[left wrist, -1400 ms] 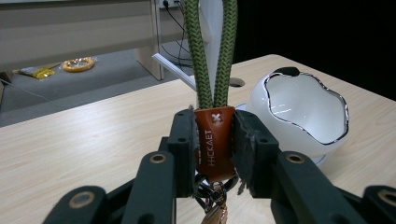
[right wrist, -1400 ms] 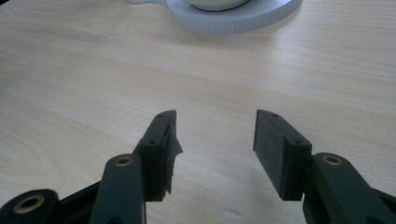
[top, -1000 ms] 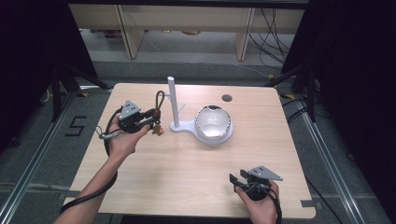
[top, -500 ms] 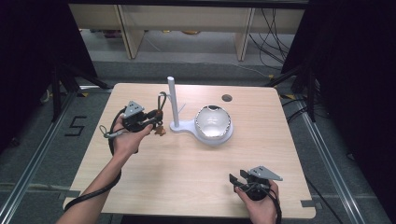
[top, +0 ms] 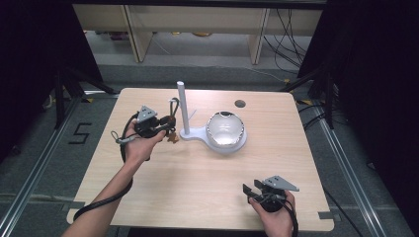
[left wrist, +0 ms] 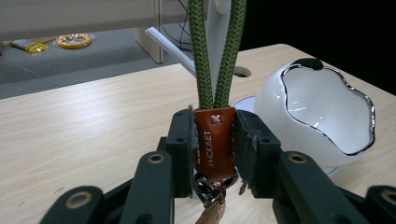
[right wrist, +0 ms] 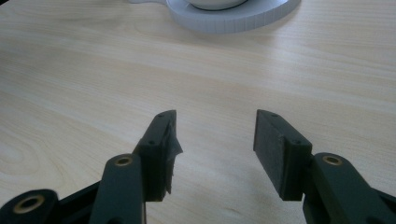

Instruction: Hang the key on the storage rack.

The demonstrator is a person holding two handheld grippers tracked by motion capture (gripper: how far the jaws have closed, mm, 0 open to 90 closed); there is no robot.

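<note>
The left gripper is clamped on the brown leather tab of a keychain strap, the pads pressing its sides. Stamped lettering on the tab reads roughly "HHCKAET". Two strands of green braided cord rise from the tab; a metal clasp hangs below. Just beyond stand a white post and a white bowl with a chrome rim on the desk. The right gripper hovers near the desk's front edge, jaws spread with only bare wood between them.

Your high view is evenly lit from overhead, but everything around the counter falls off to black. There's glare on the shiny bowl, shadows stay soft, and both gripper views blur a bit up close.
</note>
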